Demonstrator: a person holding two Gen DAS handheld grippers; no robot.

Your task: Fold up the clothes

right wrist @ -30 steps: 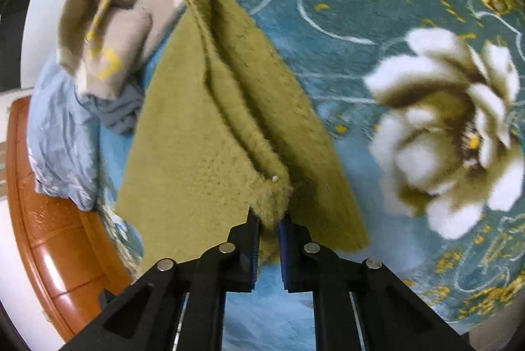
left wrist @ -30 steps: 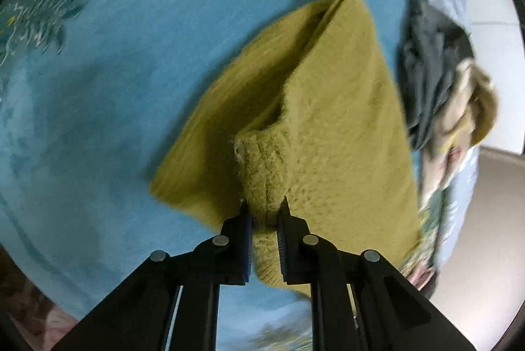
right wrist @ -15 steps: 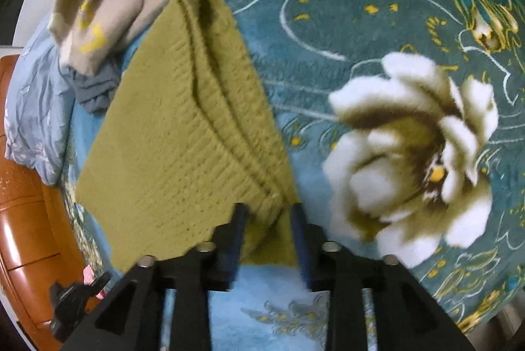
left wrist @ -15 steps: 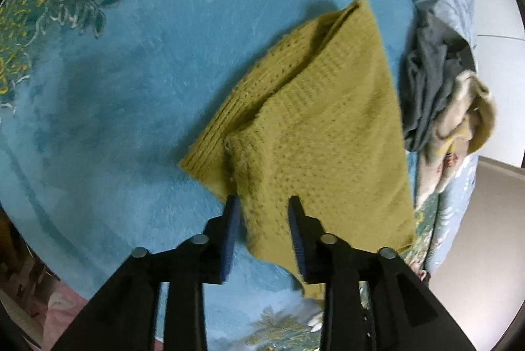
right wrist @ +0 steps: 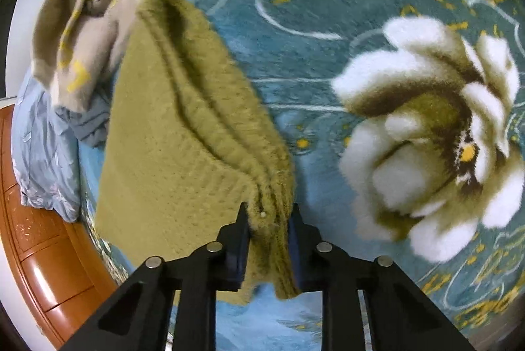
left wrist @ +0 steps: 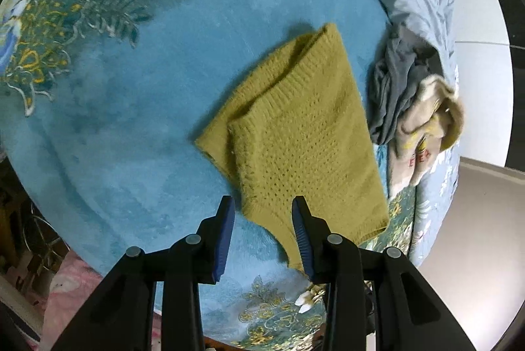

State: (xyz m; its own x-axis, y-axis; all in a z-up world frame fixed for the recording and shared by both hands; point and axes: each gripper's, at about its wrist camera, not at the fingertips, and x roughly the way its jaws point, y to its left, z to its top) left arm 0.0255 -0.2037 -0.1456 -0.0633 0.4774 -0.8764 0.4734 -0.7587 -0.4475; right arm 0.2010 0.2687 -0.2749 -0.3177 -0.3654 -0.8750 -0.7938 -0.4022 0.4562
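We hold our left black two-finger gripper [left wrist: 262, 203] pointing forward and downward, its blue-padded fingers [left wrist: 226, 233] spread well apart, with nothing pinched between them. Both black finger arms run back toward the bottom of the left wrist view, each carrying round silver bolt heads.

Our right black two-finger gripper [right wrist: 267, 216] points the same way, forward and down. Its dark-padded fingers [right wrist: 241, 239] stand a narrower gap apart, with a fold of knit cloth lying between them; we cannot tell whether the pads press on it or only flank it. The arms behind them are symmetrical, level, and show no tilt to either side.
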